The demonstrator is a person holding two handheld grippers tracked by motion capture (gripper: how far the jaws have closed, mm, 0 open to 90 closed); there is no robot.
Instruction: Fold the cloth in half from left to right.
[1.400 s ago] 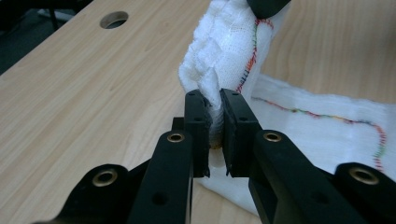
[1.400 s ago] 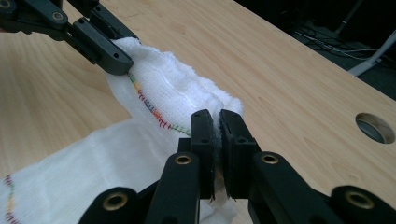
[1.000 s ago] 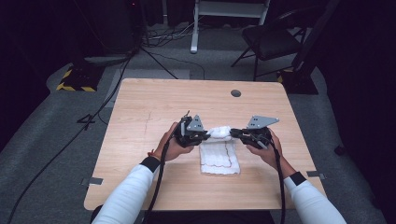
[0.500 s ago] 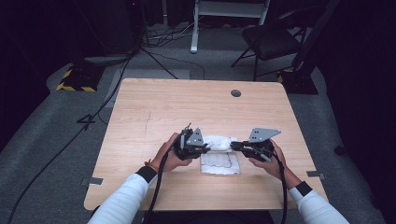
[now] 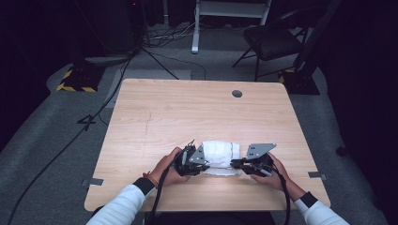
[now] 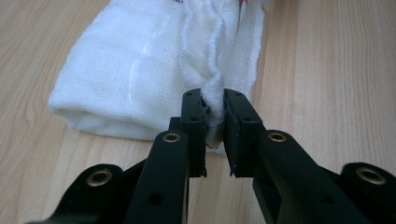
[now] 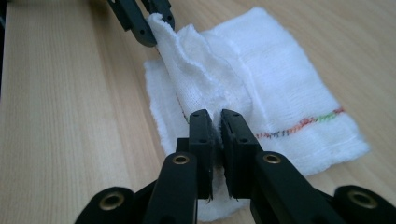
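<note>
A white woven cloth (image 5: 220,151) with a coloured stitched stripe lies folded near the front of the wooden table (image 5: 187,108). My left gripper (image 5: 201,164) is at its left end and my right gripper (image 5: 238,164) at its right end, both low over the table. In the left gripper view the left gripper (image 6: 214,100) is shut on a bunched edge of the cloth (image 6: 130,70). In the right gripper view the right gripper (image 7: 215,119) pinches the same raised edge of the cloth (image 7: 280,79), and the left gripper's jaws (image 7: 148,21) hold it farther along.
A round cable hole (image 5: 237,93) sits at the table's far right. Beyond the table stand a dark chair (image 5: 272,42) and a white stand (image 5: 197,28); cables run across the grey floor. The table's front edge lies just behind my hands.
Both hands have come toward the table's front edge and down, drawing the held edge of the cloth over the rest of it. Both grips have stayed on the cloth.
</note>
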